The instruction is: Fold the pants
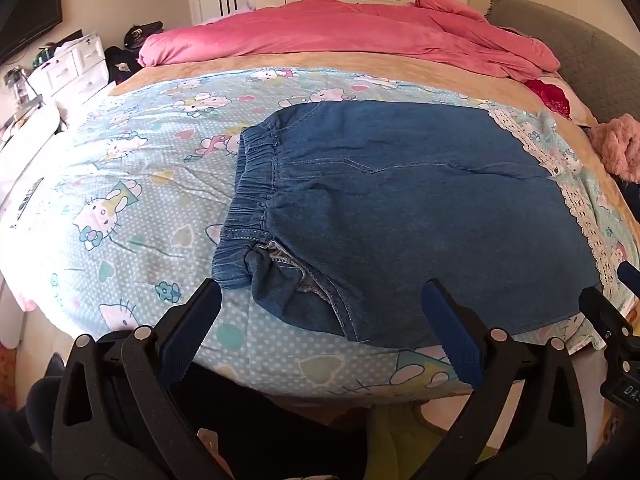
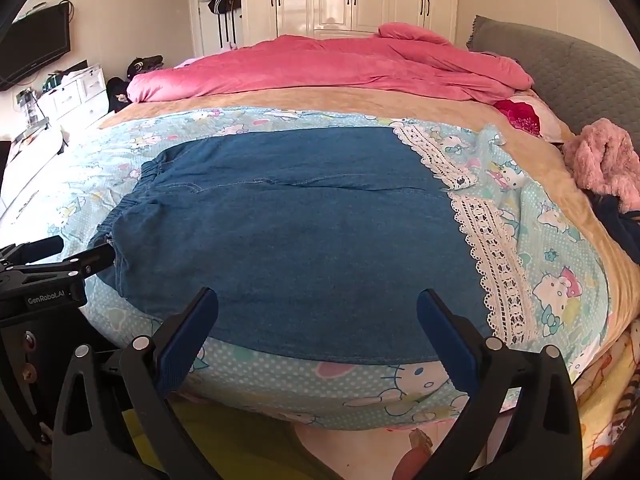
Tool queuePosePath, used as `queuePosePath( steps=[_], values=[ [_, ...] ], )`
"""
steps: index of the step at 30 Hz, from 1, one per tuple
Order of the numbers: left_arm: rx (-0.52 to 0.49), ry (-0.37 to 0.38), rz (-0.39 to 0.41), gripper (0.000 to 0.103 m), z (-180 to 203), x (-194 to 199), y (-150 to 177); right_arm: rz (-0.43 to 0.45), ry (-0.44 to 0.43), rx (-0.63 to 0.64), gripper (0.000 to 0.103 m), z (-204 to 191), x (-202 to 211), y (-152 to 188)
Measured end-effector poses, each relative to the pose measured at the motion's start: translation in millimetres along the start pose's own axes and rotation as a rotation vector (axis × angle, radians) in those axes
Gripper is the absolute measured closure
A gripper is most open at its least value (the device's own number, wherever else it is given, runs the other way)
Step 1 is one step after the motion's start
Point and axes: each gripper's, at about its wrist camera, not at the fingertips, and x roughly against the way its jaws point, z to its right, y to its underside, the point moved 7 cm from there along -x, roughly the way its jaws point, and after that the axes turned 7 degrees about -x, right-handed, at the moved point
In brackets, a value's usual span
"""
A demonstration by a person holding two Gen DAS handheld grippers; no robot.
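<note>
Bedroom bed, cartoon sheet on top. Left tool and right tool both hang spread wide, gripping nothing, above the near edge of the denim pants. Pants lie flat, seemingly already doubled. Pinch both near corners evenly, then fold away.

Bright daylight from the left, glare washing out the bed edge, strong fisheye bending, dark corners
</note>
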Motion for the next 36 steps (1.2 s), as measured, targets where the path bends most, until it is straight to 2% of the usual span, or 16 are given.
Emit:
queuePosePath(
  steps=[36],
  values=[
    [-0.006, -0.007, 0.007, 0.009, 0.7, 2.2, -3.4, 0.002, 0.002, 0.003, 0.004, 0.2, -2.0, -0.9]
  ],
)
